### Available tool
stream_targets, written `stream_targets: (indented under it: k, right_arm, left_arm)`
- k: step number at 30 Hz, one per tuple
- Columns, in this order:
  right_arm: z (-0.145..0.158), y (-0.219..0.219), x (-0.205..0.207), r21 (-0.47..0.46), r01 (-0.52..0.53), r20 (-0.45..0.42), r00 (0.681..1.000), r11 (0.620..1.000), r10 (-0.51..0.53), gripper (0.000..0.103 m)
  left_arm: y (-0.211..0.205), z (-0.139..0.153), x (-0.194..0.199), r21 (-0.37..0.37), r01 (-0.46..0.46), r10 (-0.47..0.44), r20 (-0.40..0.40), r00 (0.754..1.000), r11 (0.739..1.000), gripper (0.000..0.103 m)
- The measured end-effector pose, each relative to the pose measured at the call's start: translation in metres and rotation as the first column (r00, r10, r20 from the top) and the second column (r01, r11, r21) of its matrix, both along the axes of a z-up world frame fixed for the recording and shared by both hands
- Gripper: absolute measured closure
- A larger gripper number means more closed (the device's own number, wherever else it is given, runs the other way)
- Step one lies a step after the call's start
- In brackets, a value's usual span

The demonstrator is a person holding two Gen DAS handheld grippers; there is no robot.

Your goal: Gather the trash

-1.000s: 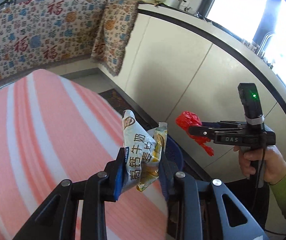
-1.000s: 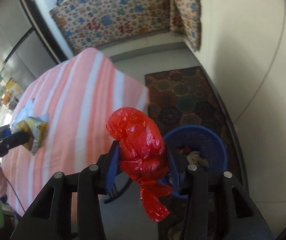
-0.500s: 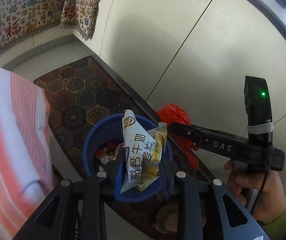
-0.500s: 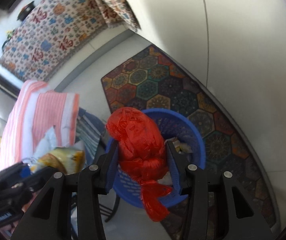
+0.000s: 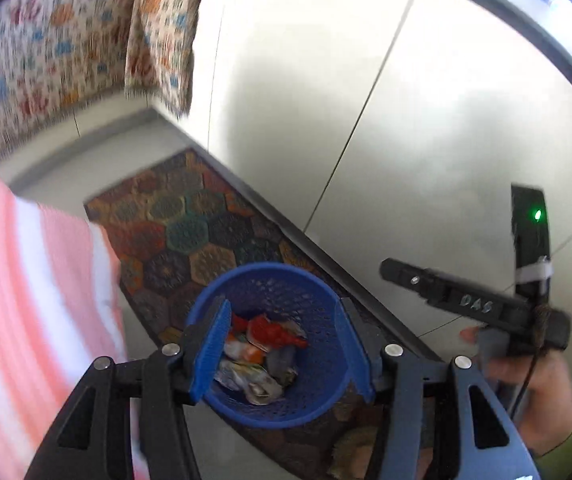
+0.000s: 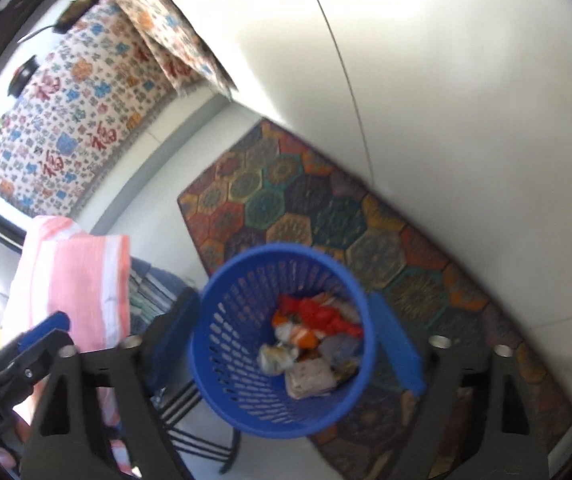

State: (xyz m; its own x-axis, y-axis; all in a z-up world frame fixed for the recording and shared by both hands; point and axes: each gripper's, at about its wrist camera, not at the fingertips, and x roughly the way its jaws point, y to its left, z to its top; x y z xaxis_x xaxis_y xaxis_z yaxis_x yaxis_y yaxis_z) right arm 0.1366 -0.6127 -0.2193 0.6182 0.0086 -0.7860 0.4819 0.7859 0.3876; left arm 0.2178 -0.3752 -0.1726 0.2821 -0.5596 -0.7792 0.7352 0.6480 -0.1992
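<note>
Over blue bin, both grippers opening, empty; right reads "DAS", prob.

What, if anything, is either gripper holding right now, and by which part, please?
Nothing: the left gripper and right gripper are both opening, empty, above the blue basket; the red bag lies inside.

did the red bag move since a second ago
Yes. The red bag has dropped from between the right gripper's opening fingers down into the blue basket on the patterned rug.
</note>
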Motion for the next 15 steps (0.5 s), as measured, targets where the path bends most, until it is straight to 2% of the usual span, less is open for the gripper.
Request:
stream_targets:
  k: [2, 4, 7, 9, 10, 12, 15]
  right_arm:
    - [0.029, 0.009, -0.015, -0.045, -0.023, 0.026, 0.999, 0.999, 0.024, 0.001]
    - [0.056, 0.019, -0.034, -0.087, -0.046, 0.041, 0.998, 0.995, 0.05, 0.0]
    - [0.077, 0.038, -0.067, -0.139, -0.05, 0.015, 0.999, 0.989, 0.052, 0.0]
    - [0.082, 0.053, -0.086, -0.183, -0.042, -0.026, 0.999, 0.982, 0.038, 0.0]
    - [0.083, 0.06, -0.098, -0.2, -0.021, -0.028, 0.999, 0.98, 0.016, 0.0]
    - [0.086, 0.073, -0.117, -0.192, -0.021, -0.018, 1.0, 0.981, 0.017, 0.0]
    - [0.088, 0.087, -0.136, -0.212, -0.029, -0.038, 0.999, 0.977, 0.022, 0.0]
  left_arm:
    - [0.01, 0.025, -0.02, -0.028, 0.009, -0.007, 0.063, 0.998, 1.0, 0.026]
    - [0.027, 0.047, -0.042, -0.052, 0.01, -0.003, 0.119, 0.993, 0.999, 0.018]
    - [0.052, 0.065, -0.072, -0.05, -0.015, 0.023, 0.159, 0.987, 0.999, 0.012]
    - [0.064, 0.068, -0.087, -0.038, -0.036, 0.041, 0.127, 0.991, 0.999, 0.008]
    - [0.07, 0.066, -0.095, -0.022, -0.053, 0.055, 0.105, 0.993, 0.998, 0.001]
    - [0.081, 0.07, -0.106, 0.006, -0.092, 0.091, 0.105, 0.99, 0.996, 0.0]
    - [0.09, 0.073, -0.126, 0.043, -0.127, 0.119, 0.158, 0.98, 0.991, 0.0]
